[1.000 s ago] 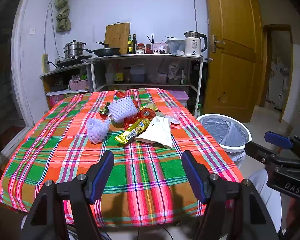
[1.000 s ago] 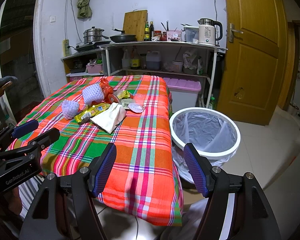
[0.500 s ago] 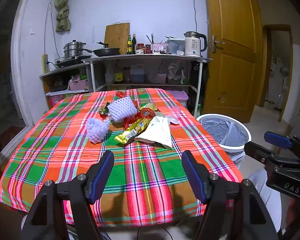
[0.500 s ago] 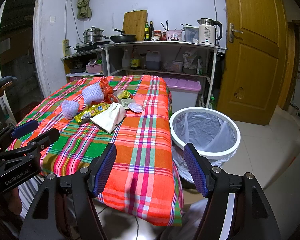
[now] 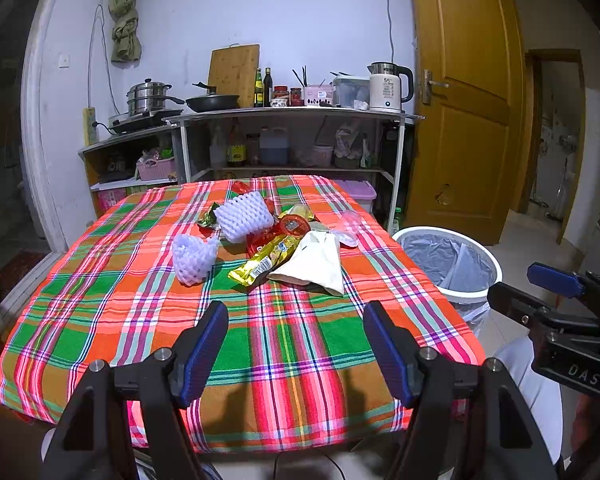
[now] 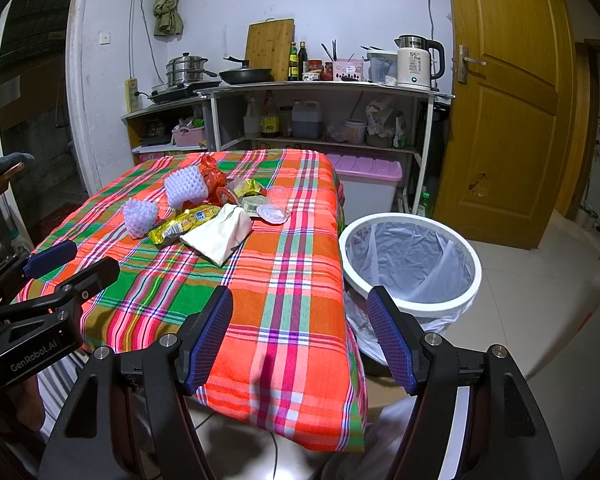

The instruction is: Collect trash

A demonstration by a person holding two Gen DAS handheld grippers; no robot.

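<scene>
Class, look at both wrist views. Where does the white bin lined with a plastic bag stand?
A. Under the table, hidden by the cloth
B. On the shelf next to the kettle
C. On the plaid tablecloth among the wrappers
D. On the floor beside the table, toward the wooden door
D: the white bin stands on the tiled floor just off the edge of the table, between it and the wooden door.

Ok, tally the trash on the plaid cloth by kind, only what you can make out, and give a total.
White foam fruit nets: 2
Yellow snack wrapper: 1
Cream paper bag: 1
Clear plastic lid: 1
Red round lid: 1
Total: 6 clearly distinct; the crumpled wrappers behind cannot be counted.
</scene>
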